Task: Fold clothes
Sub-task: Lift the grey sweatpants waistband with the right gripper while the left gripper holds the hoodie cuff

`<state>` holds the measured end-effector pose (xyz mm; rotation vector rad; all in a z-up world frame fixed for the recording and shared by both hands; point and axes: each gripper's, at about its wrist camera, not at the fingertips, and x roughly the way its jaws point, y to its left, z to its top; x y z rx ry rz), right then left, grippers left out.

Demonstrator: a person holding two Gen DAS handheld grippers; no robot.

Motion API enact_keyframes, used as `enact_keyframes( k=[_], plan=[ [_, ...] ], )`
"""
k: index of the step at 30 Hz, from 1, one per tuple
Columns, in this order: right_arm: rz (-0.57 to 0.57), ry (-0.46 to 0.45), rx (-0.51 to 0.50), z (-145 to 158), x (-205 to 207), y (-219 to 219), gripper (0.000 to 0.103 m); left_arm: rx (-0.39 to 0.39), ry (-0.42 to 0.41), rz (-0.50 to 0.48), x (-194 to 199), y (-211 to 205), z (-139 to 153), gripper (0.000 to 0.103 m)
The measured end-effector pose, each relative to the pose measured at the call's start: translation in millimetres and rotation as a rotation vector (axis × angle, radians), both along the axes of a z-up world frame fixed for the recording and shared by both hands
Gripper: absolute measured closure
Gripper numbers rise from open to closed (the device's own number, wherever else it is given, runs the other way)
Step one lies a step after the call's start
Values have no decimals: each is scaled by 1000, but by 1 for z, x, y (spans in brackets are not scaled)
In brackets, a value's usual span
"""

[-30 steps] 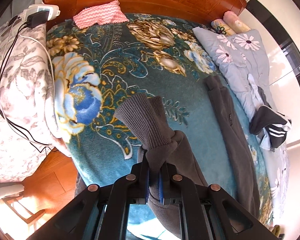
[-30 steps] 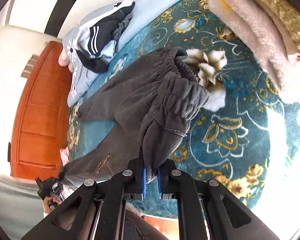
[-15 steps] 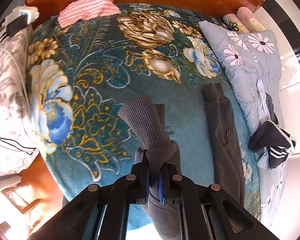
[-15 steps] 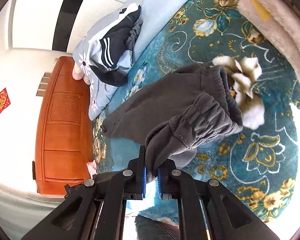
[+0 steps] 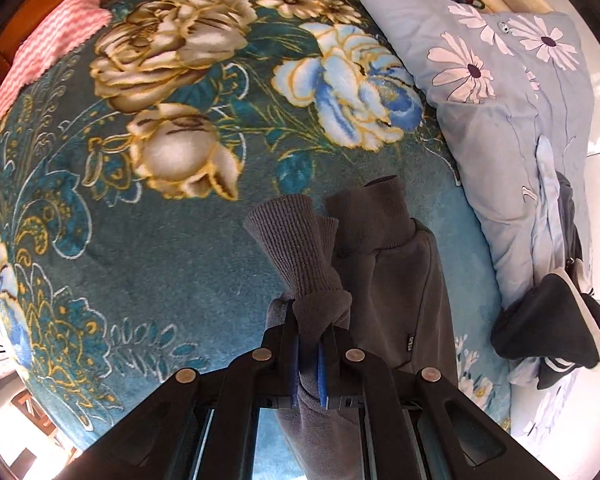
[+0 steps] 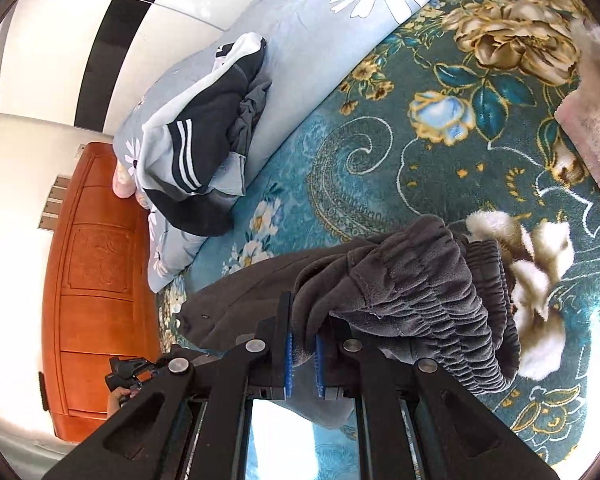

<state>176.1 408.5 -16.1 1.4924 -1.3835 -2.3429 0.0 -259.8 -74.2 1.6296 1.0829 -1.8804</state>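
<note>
A pair of dark grey fleece trousers point(image 5: 400, 280) lies on the teal floral blanket point(image 5: 160, 240) of a bed. My left gripper point(image 5: 309, 360) is shut on one leg just below its ribbed cuff point(image 5: 296, 248), holding it over the other leg, whose cuff point(image 5: 368, 216) lies flat. My right gripper point(image 6: 302, 348) is shut on the elastic waistband point(image 6: 420, 292) of the trousers point(image 6: 252, 292) and holds it bunched above the blanket point(image 6: 380, 160).
A light blue daisy quilt point(image 5: 512, 112) lies along the far side with a black-and-white striped garment point(image 5: 552, 328) on it, also in the right wrist view point(image 6: 196, 152). A pink towel point(image 5: 48, 44) lies by the wooden headboard point(image 6: 96, 280). A beige blanket point(image 6: 596, 120) sits at right.
My left gripper has carried the trouser cuff rightward across the bed until it lies over the other leg. My right gripper has moved the waistband the same way, bringing the two legs together.
</note>
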Motion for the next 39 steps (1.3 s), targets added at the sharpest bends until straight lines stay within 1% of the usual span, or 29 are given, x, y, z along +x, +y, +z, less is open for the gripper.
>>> enact_keyframes(
  k=[2, 4, 6, 7, 8, 10, 11, 14, 15, 16, 17, 18, 19, 21, 24, 28, 30, 32, 35, 36, 37, 38, 39],
  plan=[
    [0, -25, 33, -4, -4, -1, 95, 44, 25, -11, -21, 5, -6, 96],
    [-11, -45, 53, -9, -6, 0, 95, 92, 85, -66, -40, 14, -8, 95],
    [-20, -64, 81, -13, -9, 3, 95, 135, 152, -120, -56, 23, -11, 92],
    [-23, -71, 95, -15, -11, 4, 95, 151, 191, -138, -59, 26, -12, 82],
    [-24, -74, 111, -17, -13, 5, 95, 167, 230, -156, -62, 28, -13, 65],
    [-20, -79, 138, -20, -16, 6, 95, 232, 341, -163, -59, 28, -13, 50],
    [-18, -81, 145, -22, -18, 7, 95, 262, 386, -163, -56, 26, -11, 46],
    [-10, -68, 158, -28, -23, 8, 94, 326, 494, -174, -46, 16, -1, 45],
    [-10, -69, 167, -31, -25, 8, 94, 312, 518, -170, -41, 10, 2, 45],
    [-10, -69, 174, -33, -27, 9, 94, 268, 532, -161, -33, 3, 5, 41],
    [-14, -66, 175, -35, -29, 10, 94, 209, 520, -151, -27, -4, 5, 38],
    [-19, -61, 178, -36, -31, 11, 94, 136, 486, -141, -20, -10, 1, 38],
    [-23, -55, 185, -37, -32, 13, 94, 94, 452, -136, -16, -15, -5, 38],
    [-41, -54, 192, -41, -33, 16, 94, 59, 388, -138, -11, -20, -23, 38],
    [-60, -61, 168, -46, -31, 16, 94, 47, 349, -156, -11, -19, -46, 38],
    [-27, -24, 161, -34, -27, 13, 91, 60, 381, -154, -23, -14, -64, 38],
    [2, 2, 158, -23, -23, 11, 89, 42, 391, -169, -30, -9, -68, 38],
    [35, 25, 159, -12, -17, 8, 84, 22, 399, -185, -38, -4, -72, 38],
    [89, 39, 184, 2, -8, 1, 80, 11, 412, -198, -46, 3, -75, 39],
    [105, 36, 194, 5, -5, -2, 79, 14, 422, -195, -47, 5, -75, 42],
    [121, 35, 203, 8, -2, -4, 79, 17, 432, -191, -48, 6, -75, 60],
    [139, 40, 205, 11, 1, -7, 77, 18, 435, -180, -48, 7, -74, 67],
    [155, 45, 208, 12, 2, -8, 76, 11, 439, -166, -46, 7, -71, 71]
  ],
)
